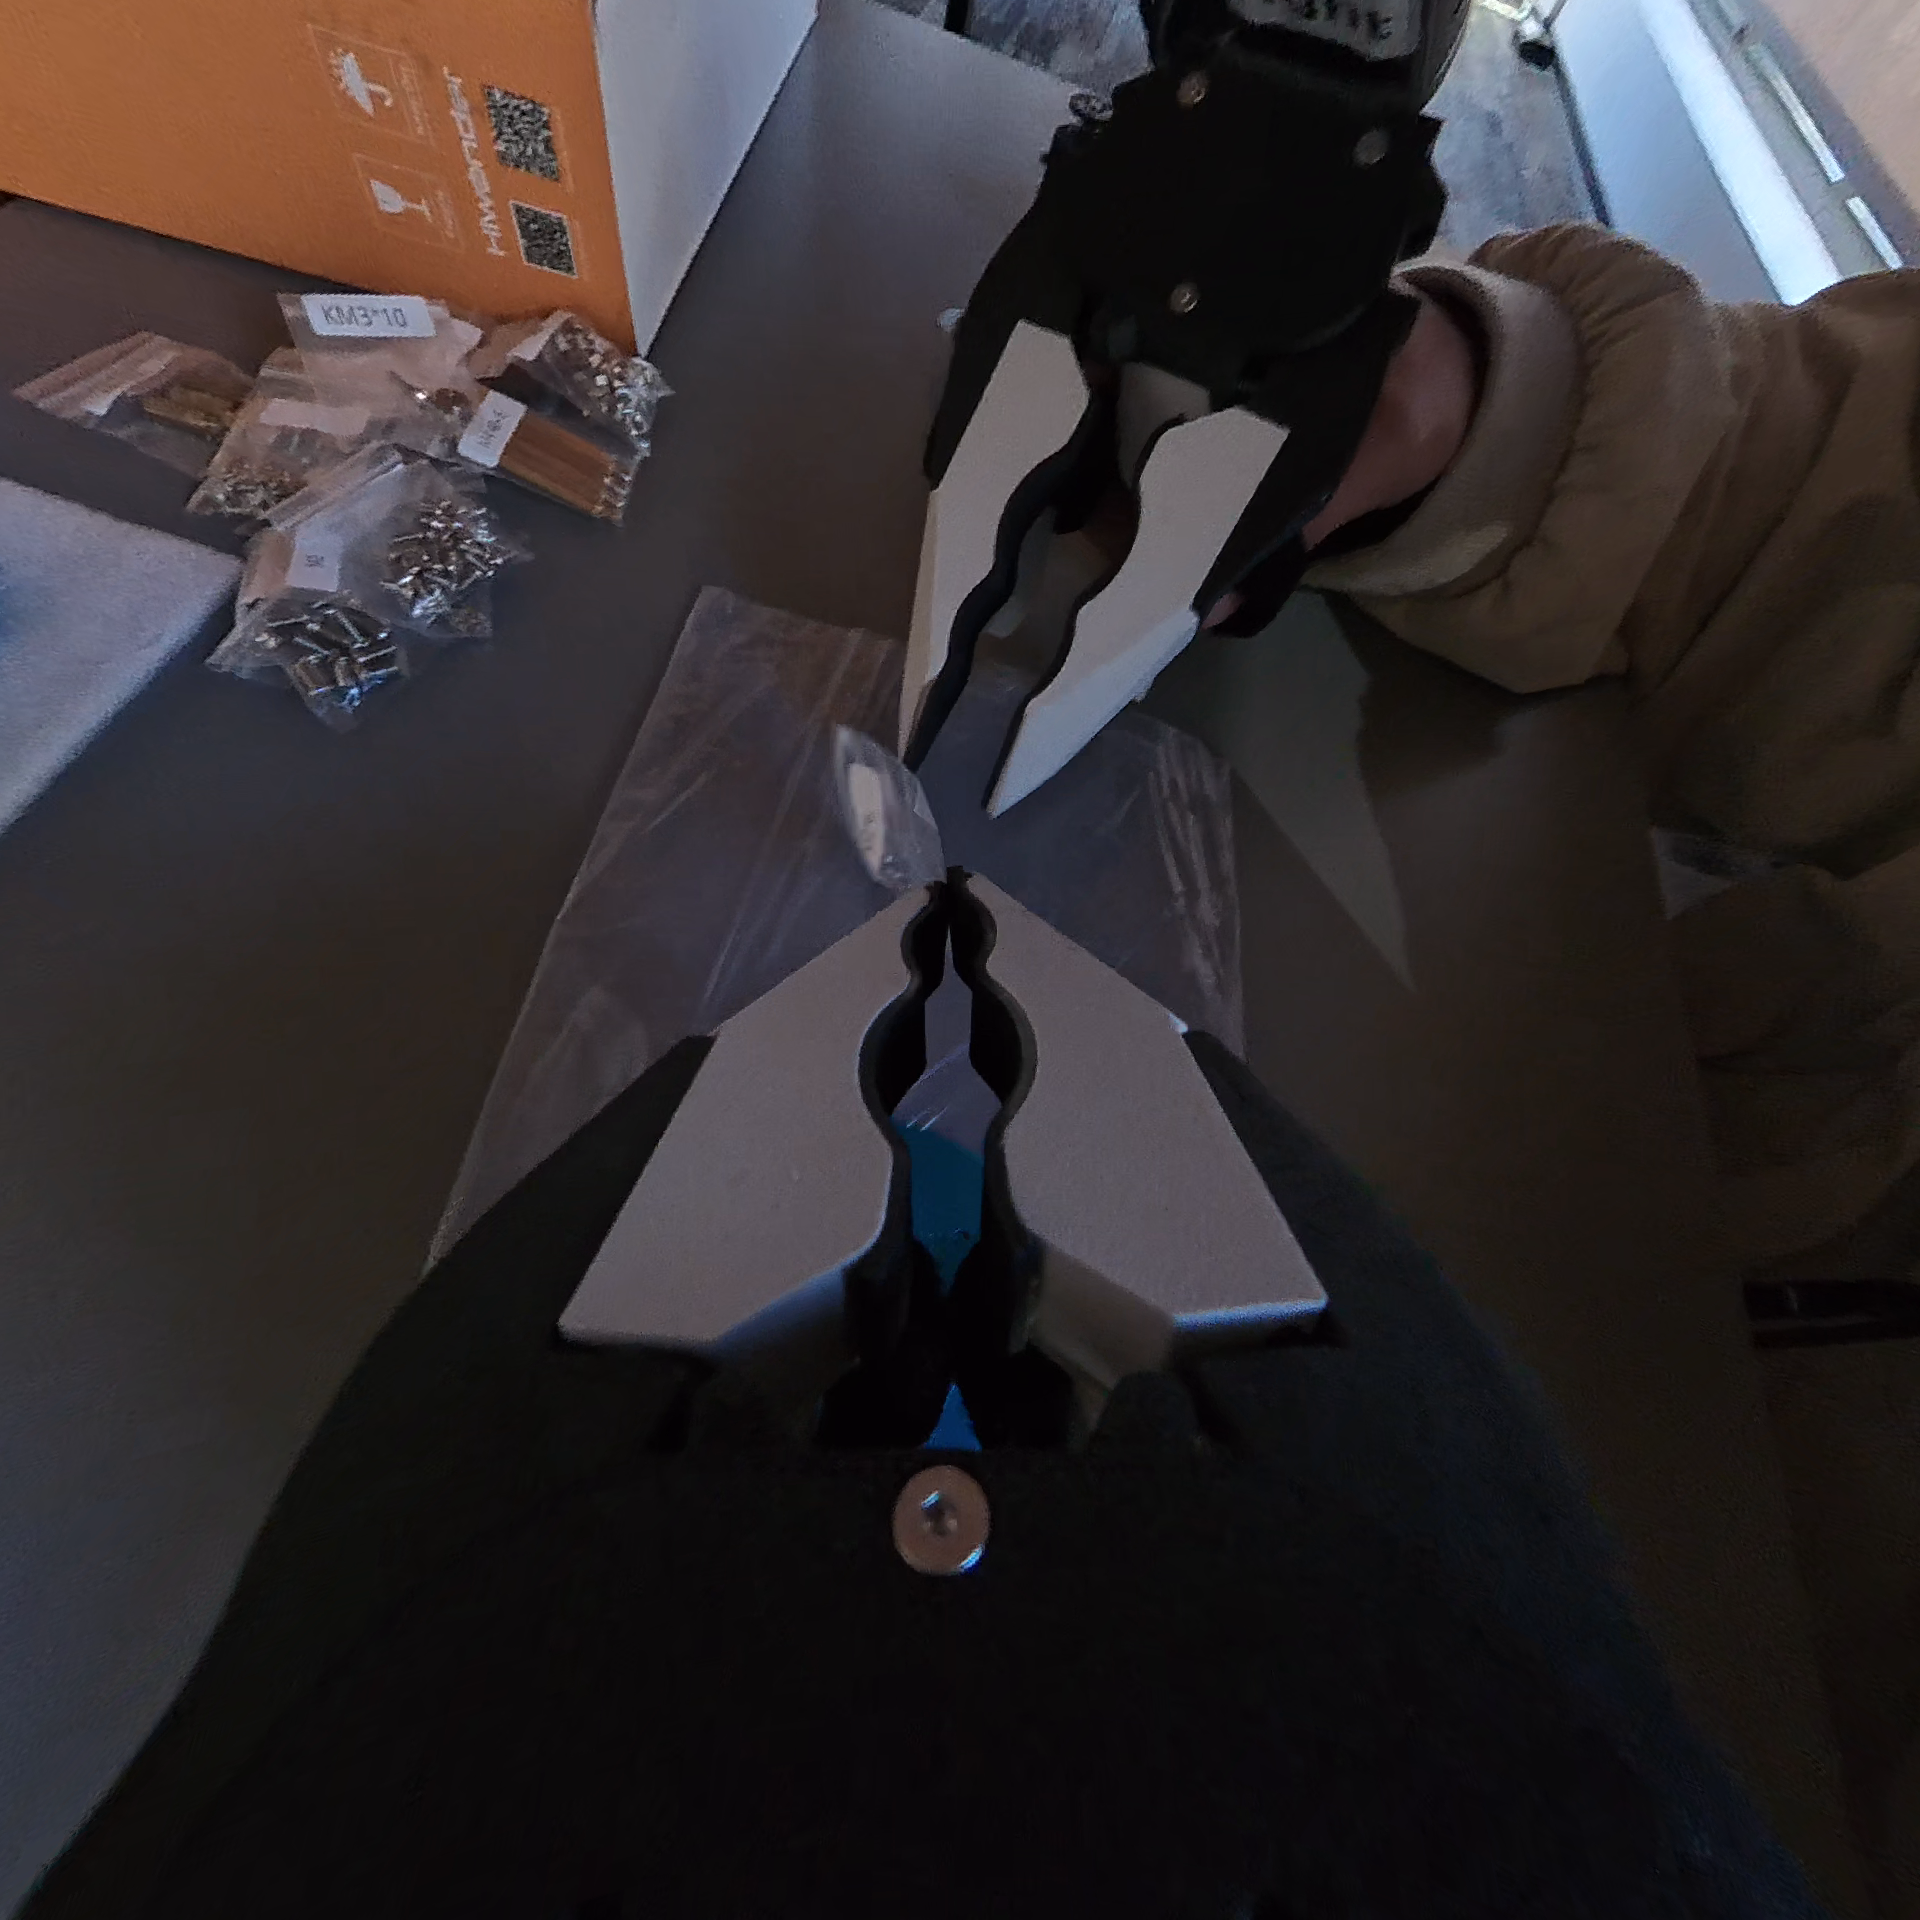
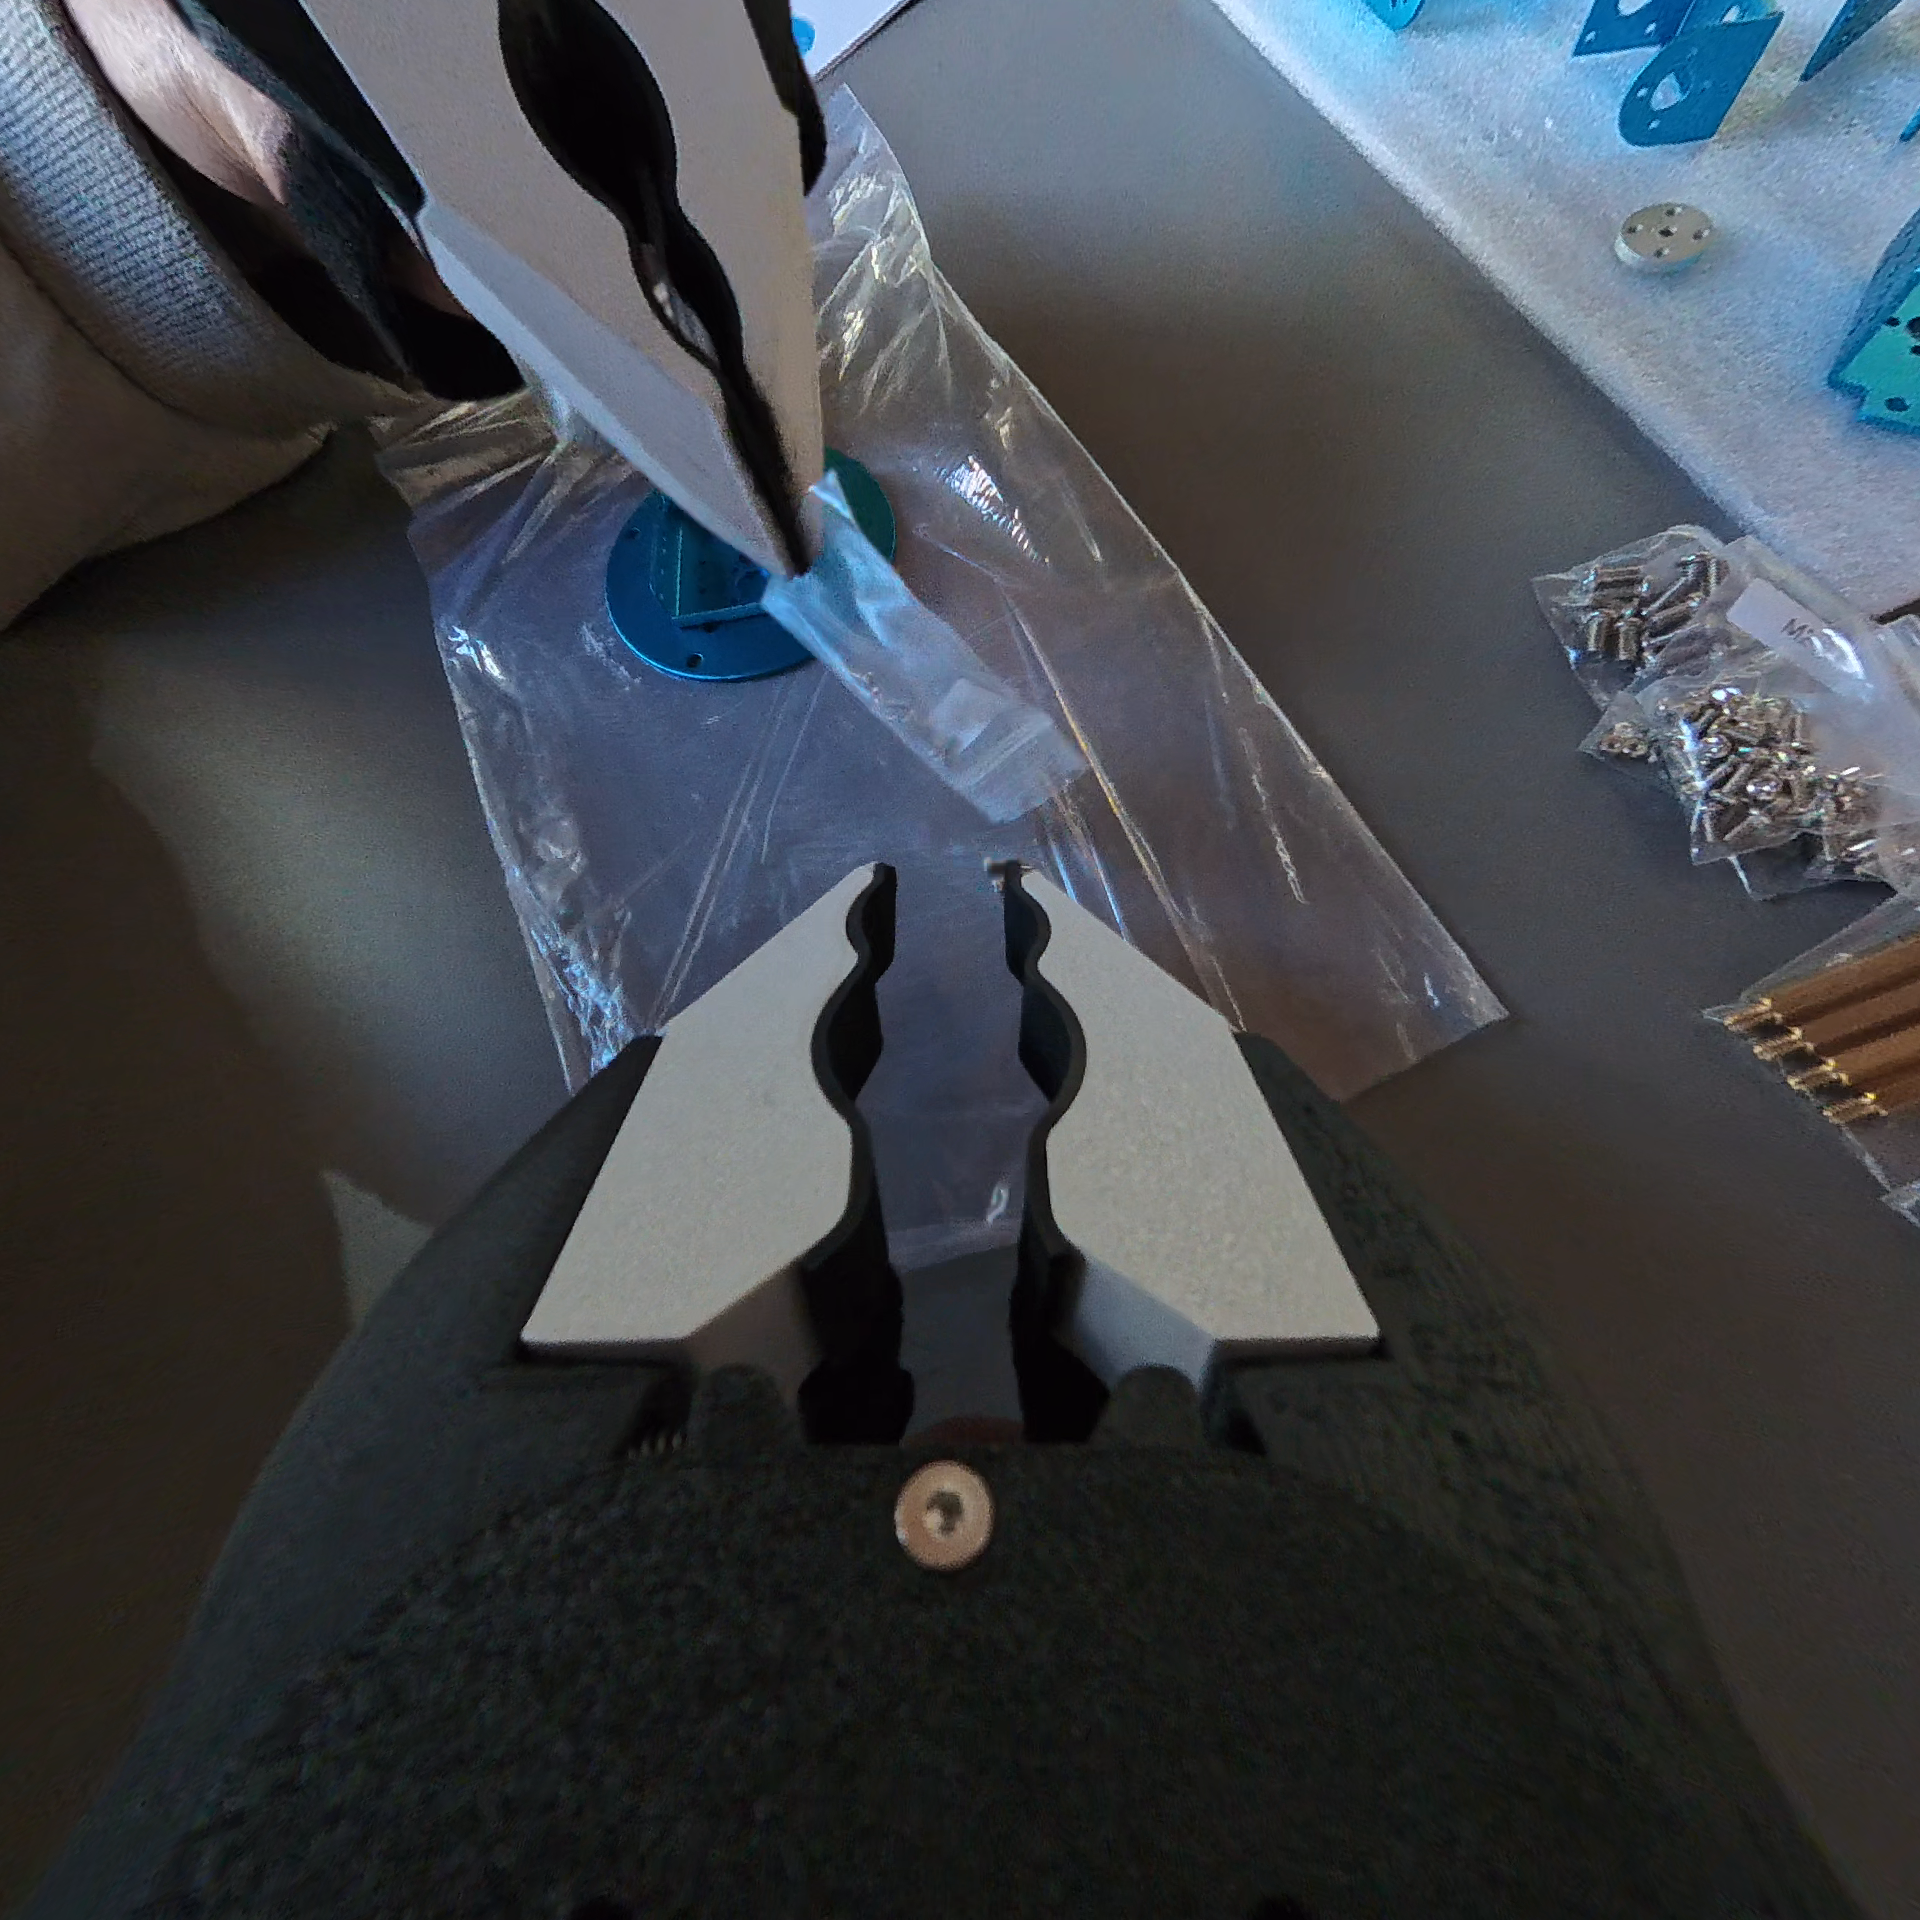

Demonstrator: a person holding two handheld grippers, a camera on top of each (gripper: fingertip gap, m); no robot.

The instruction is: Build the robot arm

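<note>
A clear plastic bag lies flat on the grey table, with a blue round metal disc inside it. My left gripper comes down from the top of the right wrist view and is shut on a clear strip that sticks up from the bag over the disc. In the left wrist view, the left gripper pinches that strip, and the blue disc shows between its fingers. My right gripper is open and empty, low over the bag just short of the strip's free end; it also shows in the left wrist view.
Small bags of screws and brass standoffs lie to the right. A white foam sheet holds blue brackets and a silver hub. An orange box stands behind more screw bags. A beige sleeve holds the right gripper. One gripper's finger ends stand about 6 cm off the other's.
</note>
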